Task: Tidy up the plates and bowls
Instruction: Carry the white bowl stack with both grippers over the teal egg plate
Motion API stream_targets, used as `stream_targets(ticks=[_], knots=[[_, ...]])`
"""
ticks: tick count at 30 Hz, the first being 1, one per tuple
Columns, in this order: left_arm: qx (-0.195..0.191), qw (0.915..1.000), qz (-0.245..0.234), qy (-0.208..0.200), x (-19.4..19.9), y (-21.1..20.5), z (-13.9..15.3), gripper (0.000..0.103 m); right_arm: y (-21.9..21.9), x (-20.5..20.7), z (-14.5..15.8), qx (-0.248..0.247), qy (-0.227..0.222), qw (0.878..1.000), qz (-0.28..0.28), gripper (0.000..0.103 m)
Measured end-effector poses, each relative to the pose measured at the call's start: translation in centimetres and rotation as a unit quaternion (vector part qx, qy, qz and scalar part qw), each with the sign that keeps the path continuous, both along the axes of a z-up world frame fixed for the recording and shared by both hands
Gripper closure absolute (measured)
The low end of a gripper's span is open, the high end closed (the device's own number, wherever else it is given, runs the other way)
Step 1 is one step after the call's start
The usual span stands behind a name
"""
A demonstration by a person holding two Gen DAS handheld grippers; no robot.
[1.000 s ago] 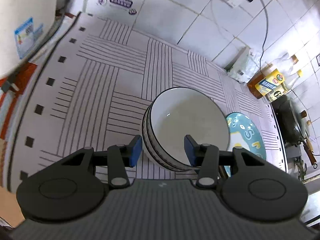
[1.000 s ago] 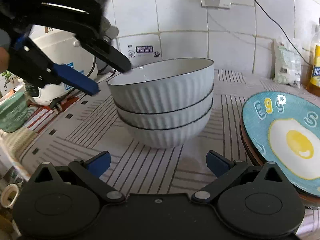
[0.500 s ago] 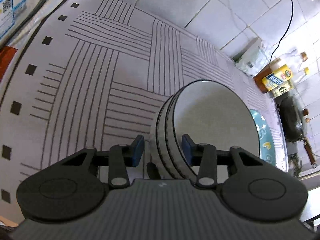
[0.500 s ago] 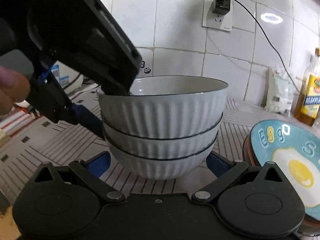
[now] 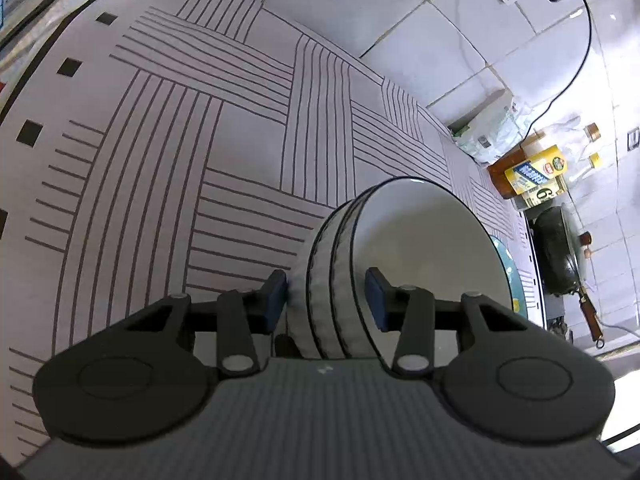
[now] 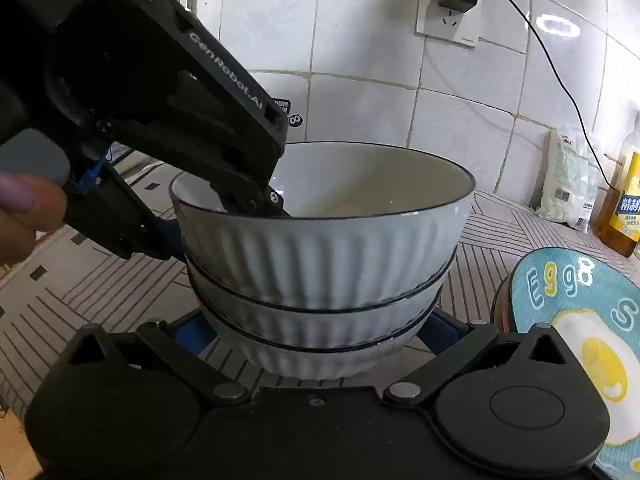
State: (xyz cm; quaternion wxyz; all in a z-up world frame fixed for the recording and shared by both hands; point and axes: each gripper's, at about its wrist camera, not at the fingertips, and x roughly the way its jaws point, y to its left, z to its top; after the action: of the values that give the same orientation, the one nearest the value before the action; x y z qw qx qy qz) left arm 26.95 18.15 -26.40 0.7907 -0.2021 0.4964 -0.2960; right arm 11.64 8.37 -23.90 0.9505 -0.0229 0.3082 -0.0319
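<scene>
The striped mat [image 5: 224,128] covers the counter, and everything here sits by reference to the stack of bowls [image 6: 320,272] standing on it: three white ribbed bowls with dark rims, nested upright. Behind the stack runs the white tiled wall [image 6: 360,40], with a wall socket [image 6: 452,12] up and to the right of it and a black cable trailing down from the plug. Right beside the stack, on the mat, lies the egg plate [image 6: 580,320], blue with a fried egg printed on it, resting on top of a darker plate. Farther right beyond the plate, a white bag [image 6: 568,184] and a yellow-labelled oil bottle [image 6: 628,208] stand against the wall.

The left gripper [image 5: 326,296] comes down onto the stack's left rim, one blue pad inside the top bowl, the other outside against the ribbed walls. Its jaws have just been opening a touch with the bowl walls between them; the outer pad appears to touch, the inner one shows a gap, so no firm pinch. The right gripper [image 6: 320,336] sits low in front of the stack, spread wide, its fingers flanking the bottom bowl on either side, whether touching it I cannot tell.
</scene>
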Motion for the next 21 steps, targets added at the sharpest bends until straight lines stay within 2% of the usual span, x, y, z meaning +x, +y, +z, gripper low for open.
stream_targets(ticks=[3, 7, 15, 21], knots=[[0.011, 0.9998, -0.009, -0.011, -0.4, -0.3, 0.2, 0.061, 0.0, 0.1, 0.0, -0.002, -0.002, 1.0, 0.003, 0.0], [0.008, 1.0, -0.003, -0.001, -0.1, -0.4, 0.2, 0.061, -0.2, 0.0, -0.1, -0.004, -0.006, 1.0, 0.017, 0.0], [0.016, 0.9996, -0.016, -0.018, -0.5, -0.6, 0.2, 0.06, -0.9, 1.2, -0.3, -0.01, 0.009, 1.0, 0.027, 0.0], [0.027, 0.9995, -0.013, -0.014, -0.9, -0.5, 0.6, 0.06, -1.7, 1.4, -0.2, -0.004, 0.009, 0.999, 0.049, 0.0]])
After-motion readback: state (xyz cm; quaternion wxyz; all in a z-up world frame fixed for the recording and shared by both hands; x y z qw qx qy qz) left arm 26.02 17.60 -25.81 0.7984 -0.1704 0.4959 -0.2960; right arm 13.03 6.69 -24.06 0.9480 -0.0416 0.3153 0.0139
